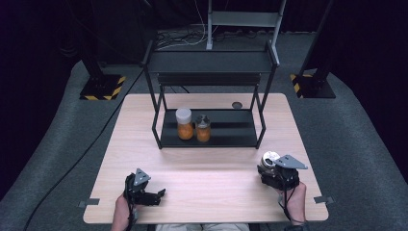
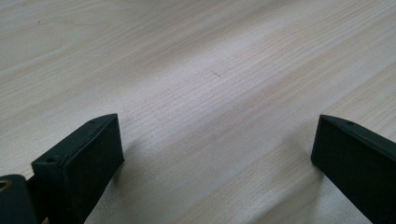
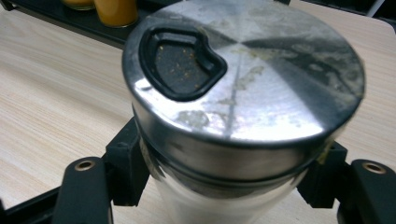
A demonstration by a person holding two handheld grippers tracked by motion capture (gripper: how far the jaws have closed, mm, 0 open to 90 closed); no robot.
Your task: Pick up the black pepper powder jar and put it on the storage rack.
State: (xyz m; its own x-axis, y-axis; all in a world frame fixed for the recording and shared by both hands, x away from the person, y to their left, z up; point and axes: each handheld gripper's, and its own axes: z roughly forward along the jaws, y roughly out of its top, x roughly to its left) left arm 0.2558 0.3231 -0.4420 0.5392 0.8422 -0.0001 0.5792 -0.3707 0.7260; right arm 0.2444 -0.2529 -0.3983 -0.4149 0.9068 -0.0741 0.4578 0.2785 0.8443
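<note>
Steel-lidded jar (image 3: 243, 93), pinched by our right fingers (image 3: 128, 163), hangs over the desk (image 1: 202, 178) before the rack (image 1: 209, 125). We judge it mid-carry; next, lift it in beside the two orange jars (image 1: 192, 126). Left fingers (image 2: 79, 163) are spread, empty. High view alone shows rack spacing; right gripper view, lid grime.

Likely a recording lab: black curtains (image 1: 43, 29), hazard-taped stand bases (image 1: 102, 87)
</note>
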